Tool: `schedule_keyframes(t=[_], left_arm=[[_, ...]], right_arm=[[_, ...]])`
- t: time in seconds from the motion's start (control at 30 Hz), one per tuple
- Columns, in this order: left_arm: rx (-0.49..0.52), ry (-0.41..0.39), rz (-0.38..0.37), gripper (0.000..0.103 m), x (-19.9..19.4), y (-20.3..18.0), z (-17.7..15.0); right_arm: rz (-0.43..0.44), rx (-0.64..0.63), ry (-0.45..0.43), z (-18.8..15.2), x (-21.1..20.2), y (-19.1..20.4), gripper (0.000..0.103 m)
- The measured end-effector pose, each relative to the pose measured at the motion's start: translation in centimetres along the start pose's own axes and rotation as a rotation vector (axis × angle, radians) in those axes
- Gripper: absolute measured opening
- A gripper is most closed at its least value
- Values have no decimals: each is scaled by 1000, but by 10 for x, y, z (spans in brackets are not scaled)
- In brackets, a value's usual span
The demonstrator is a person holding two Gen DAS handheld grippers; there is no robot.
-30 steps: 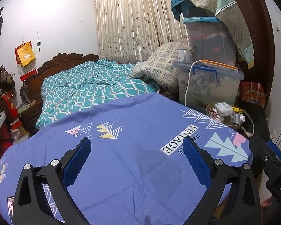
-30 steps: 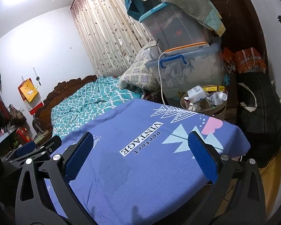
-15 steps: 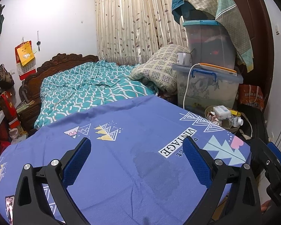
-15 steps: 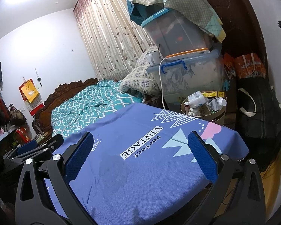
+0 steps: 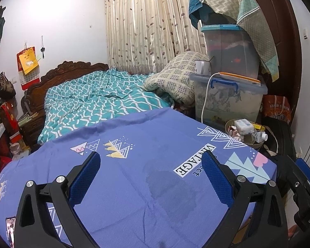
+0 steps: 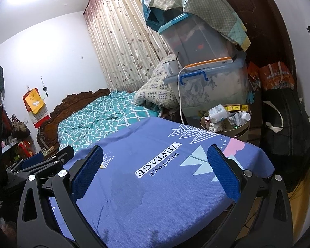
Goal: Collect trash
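A round beige trash bin (image 5: pixel 256 143) (image 6: pixel 242 130) stands on the floor past the far right corner of the table, heaped with a white plastic bottle (image 6: pixel 242 116), a white packet (image 5: pixel 242 125), a yellow box (image 6: pixel 235 108) and crumpled paper. My left gripper (image 5: pixel 150 174) hovers open over the blue tablecloth (image 5: pixel 134 144) with nothing between its blue pads. My right gripper (image 6: pixel 155 168) is also open and empty above the same cloth (image 6: pixel 155 144). A dark damp patch (image 5: pixel 171 188) marks the cloth between the fingers.
Two stacked plastic storage boxes (image 6: pixel 206 82) with a white mug (image 6: pixel 171 66) and a white cable rise behind the bin. A bed with a teal quilt (image 5: pixel 97 103) lies beyond the table. Dark bags (image 6: pixel 287 124) crowd the right wall, and shelves (image 5: pixel 0 124) line the left.
Both grippers have risen and drawn back slightly, so the table and bin sit a little lower and farther in view. Both stay open and empty.
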State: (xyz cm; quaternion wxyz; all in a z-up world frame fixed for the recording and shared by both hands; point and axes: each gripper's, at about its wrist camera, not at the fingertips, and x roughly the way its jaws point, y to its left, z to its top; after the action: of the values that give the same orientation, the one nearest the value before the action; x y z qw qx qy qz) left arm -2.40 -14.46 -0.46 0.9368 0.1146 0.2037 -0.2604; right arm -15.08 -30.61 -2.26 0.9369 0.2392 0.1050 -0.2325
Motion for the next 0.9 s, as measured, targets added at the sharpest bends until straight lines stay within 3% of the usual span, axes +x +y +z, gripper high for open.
schedule_keyframes(t=[0.9], left_arm=[[-26, -37, 33, 94, -2, -4, 0]], right_arm=[[14, 2, 23, -1, 4, -1, 100]])
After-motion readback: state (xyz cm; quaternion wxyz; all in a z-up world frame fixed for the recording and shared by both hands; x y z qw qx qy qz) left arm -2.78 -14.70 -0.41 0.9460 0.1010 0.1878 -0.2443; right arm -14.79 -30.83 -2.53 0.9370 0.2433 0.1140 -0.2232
